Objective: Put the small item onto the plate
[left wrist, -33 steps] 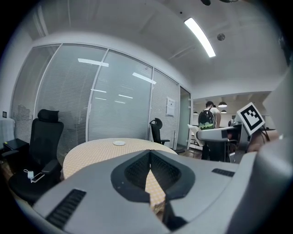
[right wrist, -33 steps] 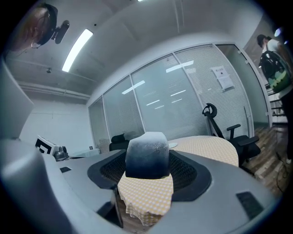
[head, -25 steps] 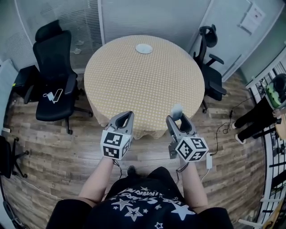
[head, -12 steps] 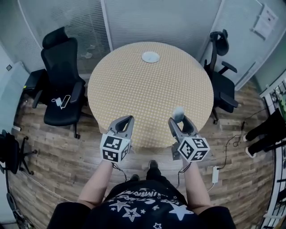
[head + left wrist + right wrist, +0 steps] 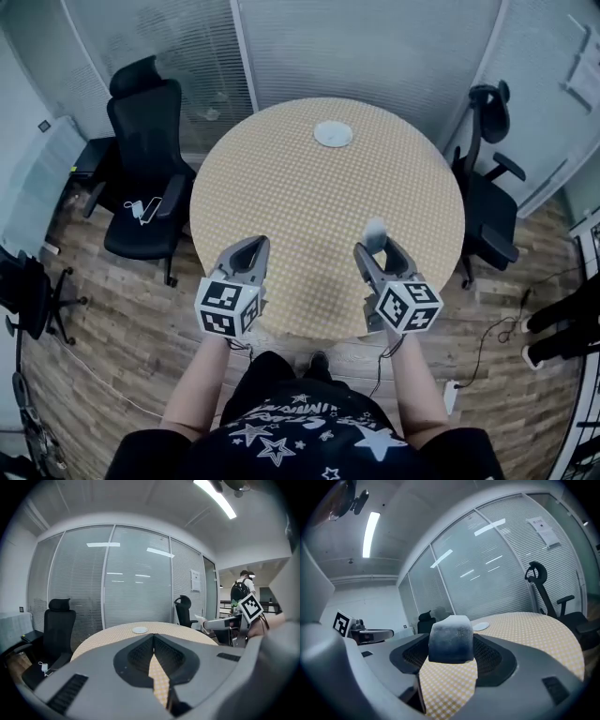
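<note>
The round counter (image 5: 281,216), under a yellow checked cloth, fills the middle of the head view. It sits nearer and lower in that view than it did 1 second ago. The person has stepped in, so both tongs now hang over the counter's near part rather than over the wooden floor (image 5: 112,319) short of its edge. 2 black office chairs flank it, 1 on the left (image 5: 141,169) and 1 on the right (image 5: 492,197).

The left tongs (image 5: 248,251) are clenched on nothing. In the left gripper view the jaws meet at their tips, with only checked cloth showing below the join. The right tongs (image 5: 380,251) are grasping the small item (image 5: 374,232), a pale, soft-looking grey block pinched between the pads. That grip looks the same as it did 1 second back.

The plate (image 5: 333,133) is small, white and bare. It lies near the counter's far edge, well apart from both tongs. In the right gripper view it shows just past the held block.

The approach is closing, but the placement has not begun. The item is off the counter, carried in the right tongs. My judgement is that a long reach across the cloth remains before it can be lowered and released onto the plate.
</note>
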The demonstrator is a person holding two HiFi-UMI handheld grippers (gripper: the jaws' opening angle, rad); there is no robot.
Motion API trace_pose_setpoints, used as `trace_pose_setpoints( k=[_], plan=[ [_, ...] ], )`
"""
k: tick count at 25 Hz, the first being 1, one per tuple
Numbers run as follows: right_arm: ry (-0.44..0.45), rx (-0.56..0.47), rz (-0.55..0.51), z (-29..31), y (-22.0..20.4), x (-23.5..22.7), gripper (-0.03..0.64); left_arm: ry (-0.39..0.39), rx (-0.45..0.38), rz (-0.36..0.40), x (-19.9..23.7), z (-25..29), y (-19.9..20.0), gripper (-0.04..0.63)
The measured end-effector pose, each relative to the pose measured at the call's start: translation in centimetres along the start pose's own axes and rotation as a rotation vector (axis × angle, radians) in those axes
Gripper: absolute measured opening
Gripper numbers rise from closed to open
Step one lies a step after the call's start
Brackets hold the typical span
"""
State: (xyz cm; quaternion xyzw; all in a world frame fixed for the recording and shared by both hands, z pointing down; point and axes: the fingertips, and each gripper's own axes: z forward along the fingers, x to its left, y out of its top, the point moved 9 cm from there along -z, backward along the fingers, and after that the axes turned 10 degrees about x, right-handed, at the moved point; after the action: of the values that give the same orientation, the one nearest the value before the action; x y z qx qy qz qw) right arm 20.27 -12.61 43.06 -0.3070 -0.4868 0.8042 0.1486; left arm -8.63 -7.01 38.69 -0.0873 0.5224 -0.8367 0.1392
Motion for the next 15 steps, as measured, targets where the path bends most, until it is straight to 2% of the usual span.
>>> trace_pose_setpoints(
  k=[6,13,15],
  plan=[
    [0.025,0.033,-0.033,4.4,1.6,-0.3,0.301,0.042,-0.009,-0.009,3.2,1.3,1.4,0.008],
    [-0.033,0.039,-0.048,9.9,4.4,-0.4,0.301,-0.024,-0.030,-0.018,8.3,6.6,3.4,0.006],
    [-0.057,0.032,-0.055,11.5,5.8,-1.0,0.301,-0.035,-0.043,0.004,9.7,8.3,4.8,0.006]
  ],
)
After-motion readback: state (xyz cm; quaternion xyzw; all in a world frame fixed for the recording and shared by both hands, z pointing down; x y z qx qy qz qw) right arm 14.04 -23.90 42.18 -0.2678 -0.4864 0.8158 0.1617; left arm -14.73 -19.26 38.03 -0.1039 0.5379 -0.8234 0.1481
